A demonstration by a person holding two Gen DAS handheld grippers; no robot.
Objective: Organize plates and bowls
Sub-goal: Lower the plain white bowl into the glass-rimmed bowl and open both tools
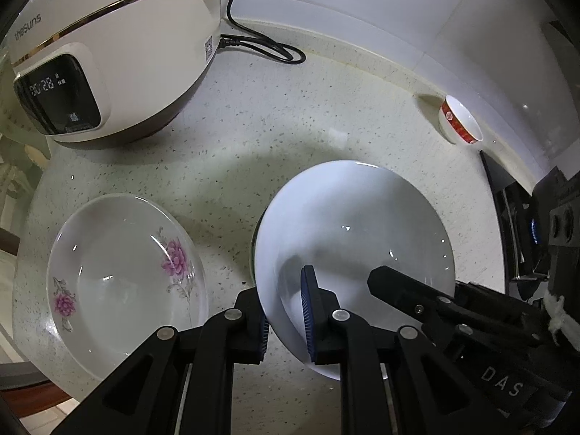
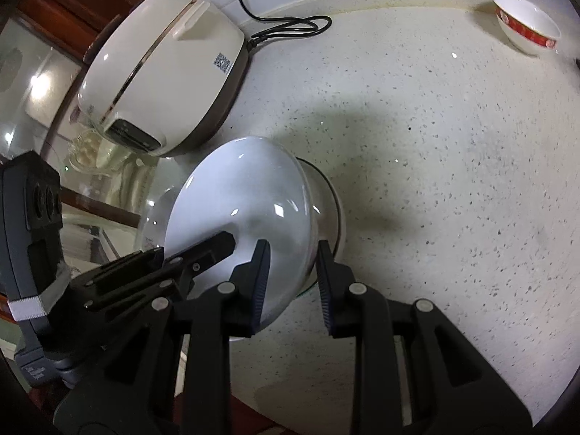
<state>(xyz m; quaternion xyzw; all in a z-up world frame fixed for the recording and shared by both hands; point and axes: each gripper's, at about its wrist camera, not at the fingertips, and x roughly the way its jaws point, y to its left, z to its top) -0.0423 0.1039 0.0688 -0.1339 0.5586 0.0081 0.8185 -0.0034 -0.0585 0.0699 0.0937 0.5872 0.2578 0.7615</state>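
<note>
Countertop [image 1: 290,116]: pale speckled stone, carrying everything; filling most of the right wrist view [image 2: 453,181].
Rice cooker [image 1: 108,47]: cream body, lit display reading 00:20 only in the left wrist view; in the right wrist view [image 2: 163,65] seen from the side, display too oblique to read. Black cord [image 1: 264,45] looped behind it.
White plate [image 1: 355,232]: tilted on edge, lifted off the countertop, gripped at its near rim by both tongs; again in the right wrist view [image 2: 239,210], where a glassy edge shows behind it, too unclear to name.
Floral plate [image 1: 119,268]: flat on the countertop, just left of the white plate, pink flowers inside; clear only in the left wrist view, near edge cut off by the left tongs.
Left gripper [image 1: 286,311]: narrow, both blue-padded fingers pinching the white plate's rim between them.
Right gripper [image 2: 293,279]: left finger against the plate's face, right finger behind the rim; contact on the far side hard to make out.
Small bowl [image 1: 460,119]: white with red band, well apart at the back wall, also in the right wrist view [image 2: 525,23].
</note>
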